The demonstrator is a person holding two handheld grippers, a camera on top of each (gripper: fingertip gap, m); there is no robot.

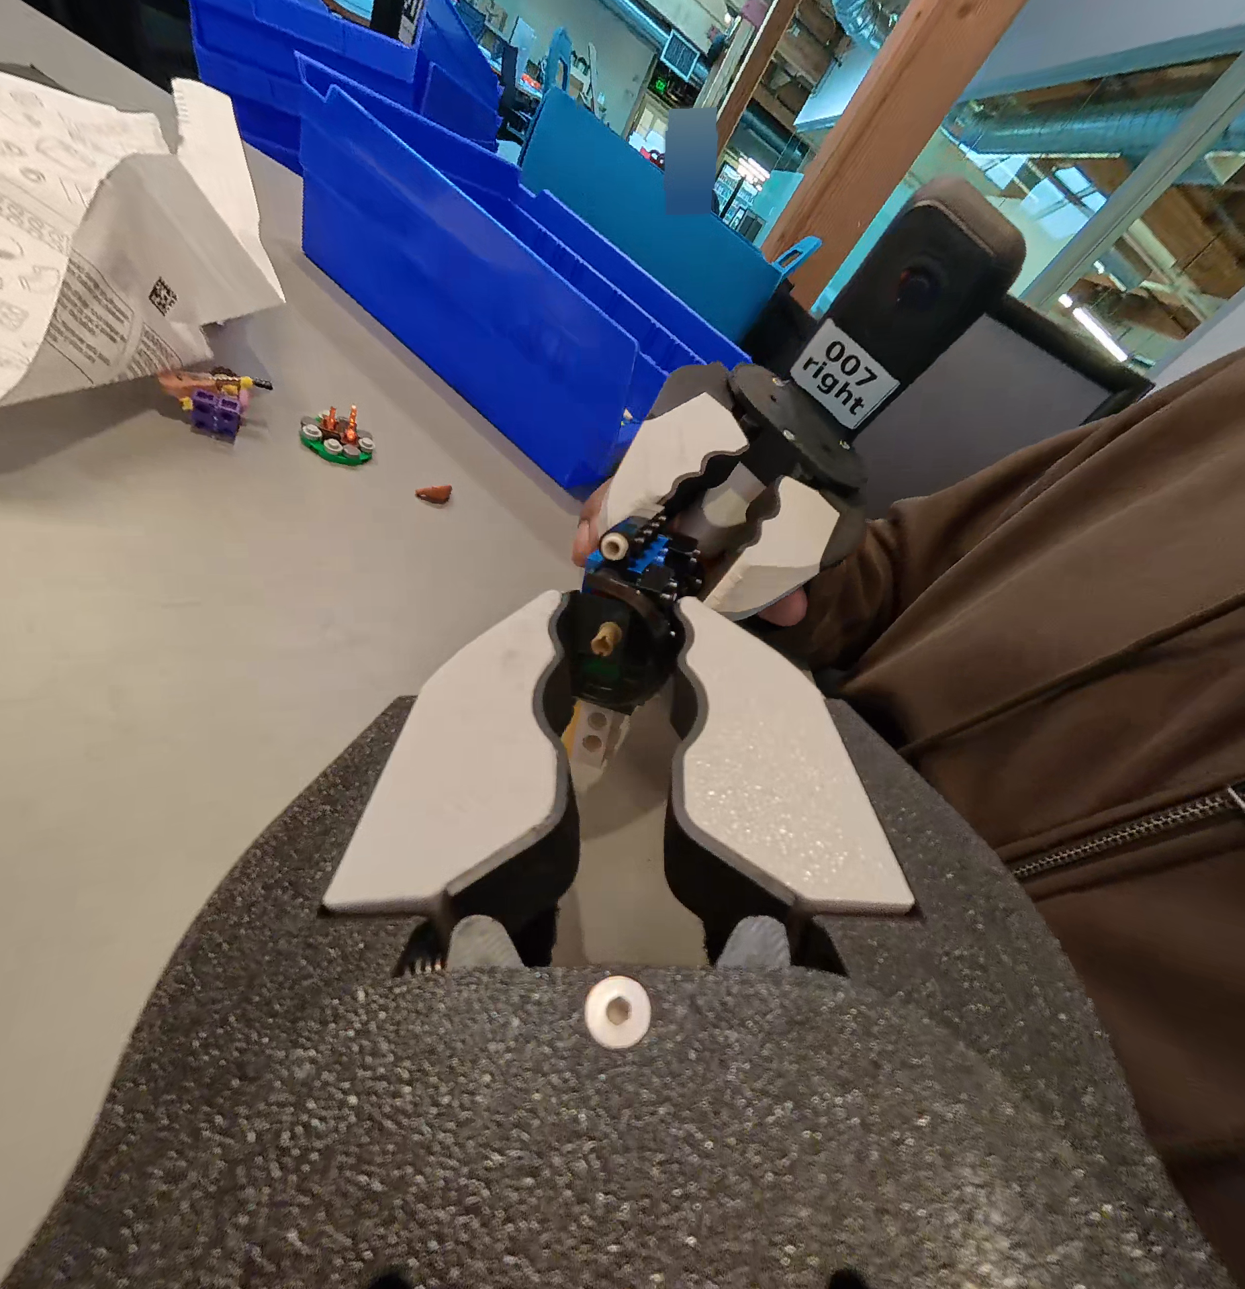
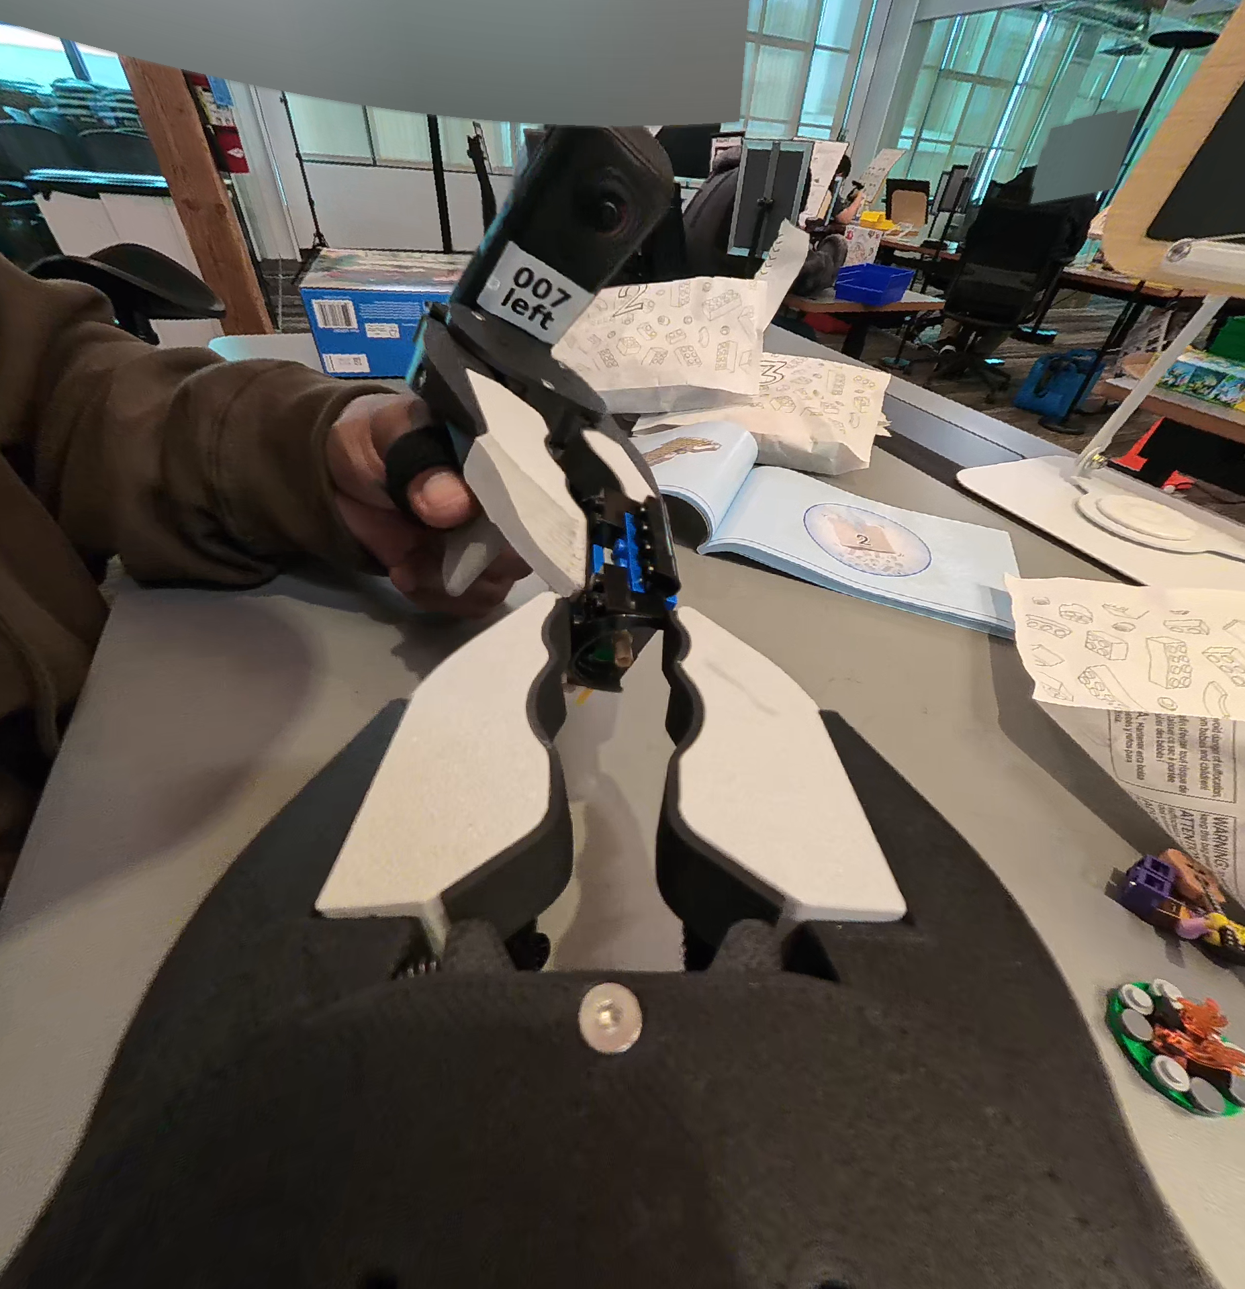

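Note:
A small brick assembly is held in the air between both grippers. It has a black round part with a tan pin and a blue and black studded part. My left gripper is shut on the black round part. My right gripper meets it from the far side, closed on the blue and black part. In the right wrist view my right gripper has its pads on the assembly's black round end, and the left gripper grips the blue and black part from above.
On the grey table lie a green round build with orange flames, a purple figure build, a small brown piece and white paper bags. Blue bins stand behind. An open booklet and a lamp base are on the right. Only a small space, under 4 cm, lies between the two pairs of fingers. The purple figure build is about 20 centimetres from both grippers' fingertips. It turns up in the right wrist view as well.

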